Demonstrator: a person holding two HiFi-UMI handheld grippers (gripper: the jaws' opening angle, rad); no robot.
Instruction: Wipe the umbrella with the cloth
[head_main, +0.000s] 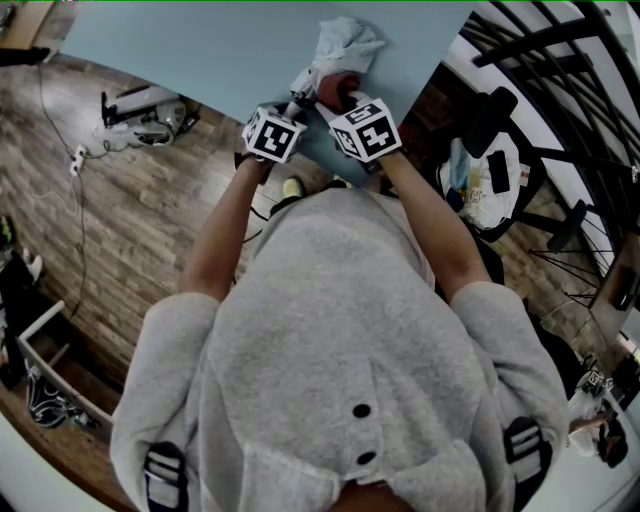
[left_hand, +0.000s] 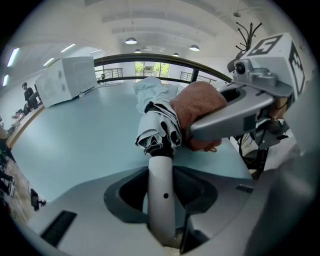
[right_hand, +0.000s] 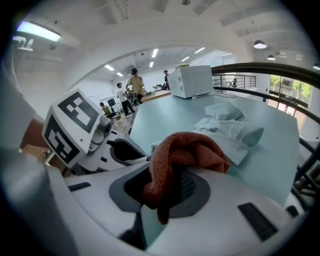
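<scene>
Clamps the folded umbrella (left_hand: 160, 125) by its white handle in the left gripper (left_hand: 162, 200); pinches the rust-red cloth (right_hand: 190, 150) in the right gripper (right_hand: 167, 190), seemingly against the canopy, at the table's (left_hand: 80, 145) near edge.

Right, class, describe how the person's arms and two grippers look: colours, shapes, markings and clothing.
The left gripper and the right gripper both have smooth pale-grey shells with dark-grey padded recesses around the jaws. Each carries a white cube printed with black square markers. The person wears a light-grey top with short sleeves, leaving the forearms bare.
</scene>
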